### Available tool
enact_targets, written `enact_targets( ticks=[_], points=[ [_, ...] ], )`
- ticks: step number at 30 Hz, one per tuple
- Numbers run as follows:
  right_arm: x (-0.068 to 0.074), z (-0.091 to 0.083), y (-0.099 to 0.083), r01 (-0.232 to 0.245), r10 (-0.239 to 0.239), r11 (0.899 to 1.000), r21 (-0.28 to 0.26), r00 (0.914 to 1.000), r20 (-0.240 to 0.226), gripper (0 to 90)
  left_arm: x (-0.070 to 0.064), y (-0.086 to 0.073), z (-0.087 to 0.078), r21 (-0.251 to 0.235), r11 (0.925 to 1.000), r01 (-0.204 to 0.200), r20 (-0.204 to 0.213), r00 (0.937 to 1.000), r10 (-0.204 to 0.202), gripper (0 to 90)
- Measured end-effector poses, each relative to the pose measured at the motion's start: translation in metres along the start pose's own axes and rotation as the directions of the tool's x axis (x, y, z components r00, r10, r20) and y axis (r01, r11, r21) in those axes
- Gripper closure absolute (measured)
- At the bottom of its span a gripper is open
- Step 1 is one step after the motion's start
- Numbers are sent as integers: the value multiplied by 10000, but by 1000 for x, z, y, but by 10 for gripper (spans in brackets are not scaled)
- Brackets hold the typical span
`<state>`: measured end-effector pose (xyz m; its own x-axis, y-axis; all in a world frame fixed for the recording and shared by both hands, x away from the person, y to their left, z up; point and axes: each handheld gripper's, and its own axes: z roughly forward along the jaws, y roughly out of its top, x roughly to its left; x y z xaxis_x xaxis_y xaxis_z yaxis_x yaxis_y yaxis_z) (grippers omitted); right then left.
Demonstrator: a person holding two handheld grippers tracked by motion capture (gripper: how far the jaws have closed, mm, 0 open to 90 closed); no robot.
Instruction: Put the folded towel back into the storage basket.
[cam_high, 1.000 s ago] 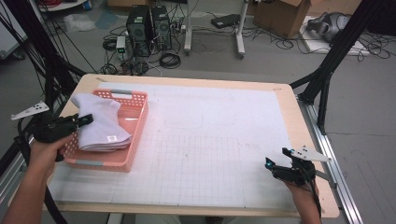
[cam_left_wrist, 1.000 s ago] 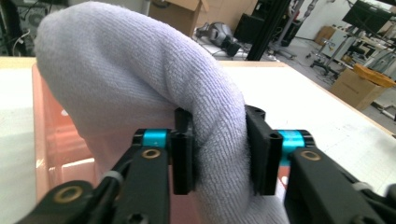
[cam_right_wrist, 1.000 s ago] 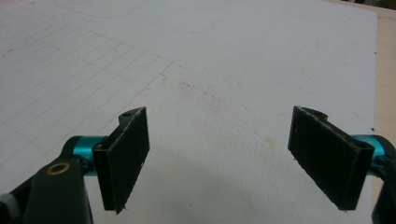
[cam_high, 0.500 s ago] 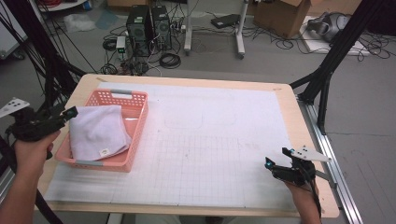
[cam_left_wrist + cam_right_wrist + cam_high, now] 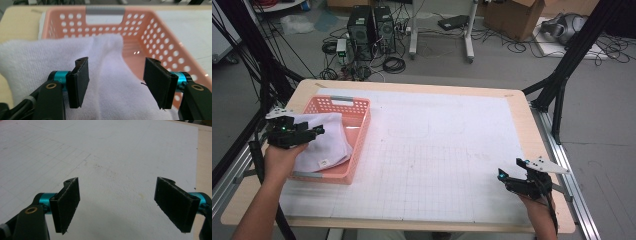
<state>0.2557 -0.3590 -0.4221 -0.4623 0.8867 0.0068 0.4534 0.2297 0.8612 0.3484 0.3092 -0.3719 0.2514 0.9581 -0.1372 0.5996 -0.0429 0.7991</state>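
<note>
A pink plastic basket (image 5: 357,125) stands at the table's left side with a white towel (image 5: 329,145) bunched inside it. My left gripper (image 5: 318,131) hangs open over the towel's left part. In the left gripper view the gripper (image 5: 116,62) has its jaws wide apart just above the towel (image 5: 110,85), and the basket wall (image 5: 155,32) rises beyond. My right gripper (image 5: 509,169) stays open low over the mat near the front right. In the right gripper view the gripper (image 5: 117,181) holds nothing, with bare mat under it.
A white gridded mat (image 5: 442,150) covers most of the wooden table (image 5: 532,120). Black frame legs stand off the table's left and right sides. Computer towers, cables and boxes lie on the floor behind.
The left gripper drew back to the left off the basket, leaving the towel lying in it, then came back right over the towel. The right gripper has not moved.
</note>
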Motion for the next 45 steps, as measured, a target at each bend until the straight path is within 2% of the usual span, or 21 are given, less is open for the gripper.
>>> enact_targets(
  ticks=[3, 5, 10, 11, 15, 17, 20, 22, 24, 27, 29, 30, 32, 33, 34, 35, 36, 37, 38, 40, 45],
  points=[
    [2, 0, 1, 28, -28, 10000, 33, 10000, -22, 195, -4, 0, 12, 687, 9971, -333, -495, 9981, 368, 373],
    [2, 1, 1, 51, -51, 10000, 21, 10000, -14, 195, -8, 1, 23, 1308, 9894, -628, -708, 9948, 726, 373],
    [3, 1, 1, 92, -92, 10000, 28, 9999, -42, 195, -13, -2, 53, 2239, 9729, -579, -876, 9930, 792, 314],
    [3, 0, 1, 18, -17, 10000, 44, 10000, -31, 195, -13, -2, 53, 2239, 9729, -579, -876, 9930, 792, 305],
    [0, 0, 0, 4, -4, 10000, 12, 10000, -15, 195, -8, -2, 62, 2147, 9767, -54, -539, 9984, 174, 302],
    [0, 0, 0, 5, -5, 10000, 63, 10000, -38, 195, -7, -2, 64, 2033, 9790, -135, -326, 9993, 205, 308],
    [1, 2, 0, 53, -52, 9999, 100, 10000, -66, 195, -7, -4, 65, 1836, 9809, -643, 299, 9978, 598, 321],
    [2, 2, 0, 54, -53, 9999, 116, 10000, -65, 195, -6, -5, 66, 1676, 9811, -966, 778, 9934, 845, 339],
    [2, 2, 0, 63, -63, 9999, 115, 10000, -59, 195, -7, -7, 68, 1432, 9812, -1296, 1356, 9846, 1102, 348],
    [2, 2, 0, 61, -60, 9999, 118, 10000, -68, 195, -8, -8, 70, 1057, 9734, -2034, 2103, 9613, 1780, 385],
    [2, 3, 0, 60, -59, 9999, 126, 10000, -73, 195, -9, -9, 70, 837, 9703, -2270, 2346, 9508, 2022, 385],
    [2, 3, 0, 70, -69, 9999, 129, 9999, -75, 195, -9, -7, 69, 685, 9711, -2287, 2301, 9507, 2077, 389],
    [2, 2, 0, 75, -74, 9999, 107, 10000, -67, 195, -6, -3, 63, 183, 9841, -1767, 2022, 9646, 1694, 392],
    [1, 2, 0, 56, -56, 9999, 101, 10000, -59, 195, -4, -1, 60, -42, 9911, -1330, 1872, 9735, 1314, 359],
    [1, 2, 0, 10, -9, 9999, 102, 10000, -54, 195, -2, 0, 56, -254, 9951, -952, 1736, 9799, 982, 323],
    [1, 2, 0, 27, -26, 9999, 104, 10000, -55, 195, 0, 2, 52, -469, 9953, -850, 1572, 9833, 914, 324],
    [1, 2, -1, 9, -8, 9999, 120, 10000, -53, 195, 2, 3, 47, -736, 9941, -801, 1426, 9857, 899, 326],
    [1, 2, -1, 28, -28, 9999, 106, 10000, -60, 195, 2, 3, 47, -736, 9941, -801, 1426, 9857, 899, 326],
    [1, 2, -1, 33, -33, 9999, 103, 10000, -61, 195, 6, 5, 38, -1201, 9912, -552, 1327, 9886, 711, 321],
    [1, 2, 0, 14, -14, 9999, 101, 10000, -47, 195, 8, 7, 28, -1671, 9850, -430, 1288, 9895, 651, 323],
    [1, 1, 0, 9, -8, 10000, 87, 10000, -53, 195, 2, 9, 9, -2528, 9673, -208, 1619, 9848, 634, 308]
  ],
)
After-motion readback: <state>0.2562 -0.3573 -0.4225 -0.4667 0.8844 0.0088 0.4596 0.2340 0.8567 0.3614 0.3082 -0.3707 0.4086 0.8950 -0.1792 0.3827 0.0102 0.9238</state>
